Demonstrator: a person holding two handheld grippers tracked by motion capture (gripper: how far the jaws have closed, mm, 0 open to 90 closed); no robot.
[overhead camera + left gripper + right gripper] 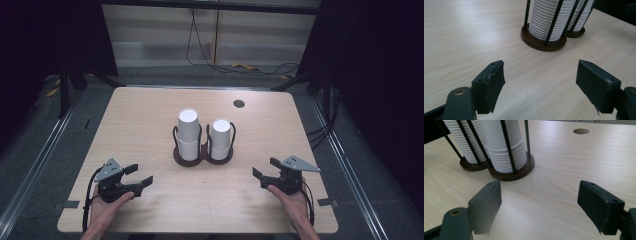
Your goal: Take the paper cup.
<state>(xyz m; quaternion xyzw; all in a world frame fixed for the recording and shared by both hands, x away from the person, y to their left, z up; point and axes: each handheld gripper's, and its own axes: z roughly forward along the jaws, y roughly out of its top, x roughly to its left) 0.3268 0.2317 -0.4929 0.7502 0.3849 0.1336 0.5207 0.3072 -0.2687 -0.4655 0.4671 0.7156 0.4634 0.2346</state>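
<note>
High view: cup stacks (204,136) stand midway between both open tools.

I see a cup rack (202,155) at the middle of the tabletop (140,125), holding two cup stacks side by side: left stack (188,129), right stack (220,136). A hole (239,103) lies behind them, to the right. My left tongs (139,176) and right tongs (265,169) sit near the front corners, well apart from the rack.

- Bare tabletop (150,130) lies between the left gripper (143,176), the right gripper (260,168) and the cup holder (202,155).
- Holder's black rods (507,146) fence both cup stacks (188,131); side access obstructed.
- Space above the stacks unobstructed.
</note>
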